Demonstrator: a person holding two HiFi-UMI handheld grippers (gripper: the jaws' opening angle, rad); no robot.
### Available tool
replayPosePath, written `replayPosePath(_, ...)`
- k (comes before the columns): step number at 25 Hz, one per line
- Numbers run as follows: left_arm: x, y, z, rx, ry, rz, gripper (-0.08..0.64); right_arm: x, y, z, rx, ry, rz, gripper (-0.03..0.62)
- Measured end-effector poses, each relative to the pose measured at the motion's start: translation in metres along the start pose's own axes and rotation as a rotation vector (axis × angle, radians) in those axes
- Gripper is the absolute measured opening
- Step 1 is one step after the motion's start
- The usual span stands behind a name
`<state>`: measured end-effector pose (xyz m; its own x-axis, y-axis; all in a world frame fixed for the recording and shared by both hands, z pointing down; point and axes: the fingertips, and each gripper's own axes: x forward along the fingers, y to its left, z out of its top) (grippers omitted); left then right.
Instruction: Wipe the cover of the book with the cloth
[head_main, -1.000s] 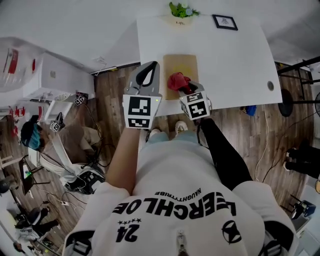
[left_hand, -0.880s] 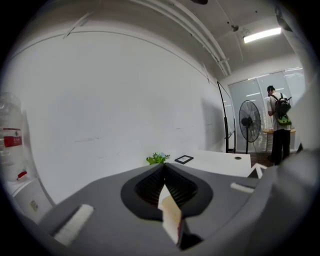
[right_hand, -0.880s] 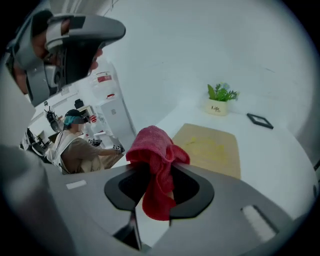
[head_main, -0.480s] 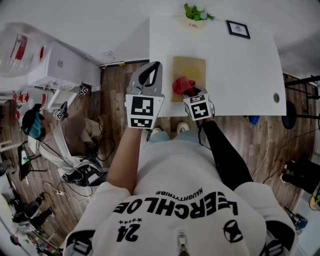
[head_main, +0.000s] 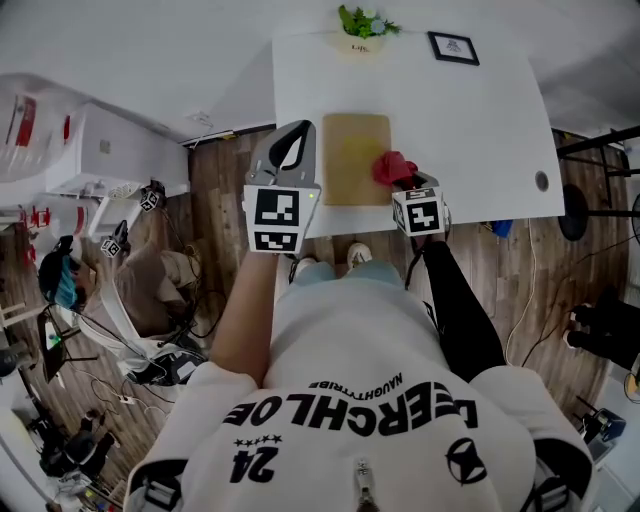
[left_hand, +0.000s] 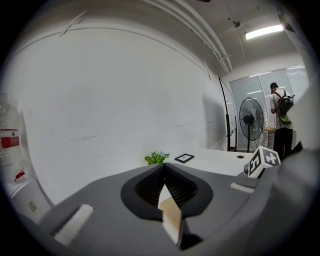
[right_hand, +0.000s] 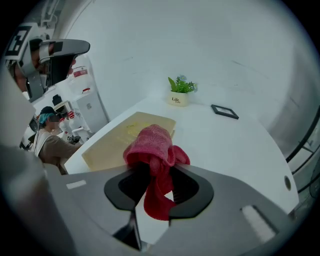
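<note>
At the book's right edge, the right gripper (head_main: 404, 184) is clamped on the bunched red cloth (head_main: 393, 167), which sits beside the tan book (head_main: 352, 150) lying flat on the white table (head_main: 470, 120). The left gripper (head_main: 292, 148) hangs off the table's left side, jaws pressed together on nothing. Wiping seems under way; the next stroke likely calls for drawing the cloth leftward over the cover under light pressure

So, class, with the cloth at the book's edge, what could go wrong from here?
The left tongs are held clear of the book, so nothing steadies it; a wipe might slide it. The cloth is bunched in the right tongs at the book's right edge, so strokes may miss most of the book.
</note>
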<state>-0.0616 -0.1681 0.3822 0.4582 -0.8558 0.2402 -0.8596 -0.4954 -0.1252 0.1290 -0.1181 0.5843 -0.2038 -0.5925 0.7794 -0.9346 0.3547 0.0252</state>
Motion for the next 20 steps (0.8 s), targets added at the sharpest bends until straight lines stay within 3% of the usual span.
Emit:
replayPosePath(6,0.001,-0.002,0.002,0.017,0.011,0.001,0.057,-0.002,0.02,0.051,-0.061,-0.112,0.043,0.11)
replayPosePath(11,-0.005,0.004,0.001,0.039,0.024,0.029,0.057,0.035,0.096,0.072,-0.202,-0.092,0.187,0.11)
replayPosePath(17,-0.016,0.018,-0.003,0.04,0.039,0.075,0.057,0.054,0.121,0.064,-0.324,-0.128,0.122,0.11)
replayPosePath(20,-0.019,0.022,-0.006,0.032,0.046,0.09,0.058,0.051,0.112,0.061,-0.306,-0.122,0.15,0.11)
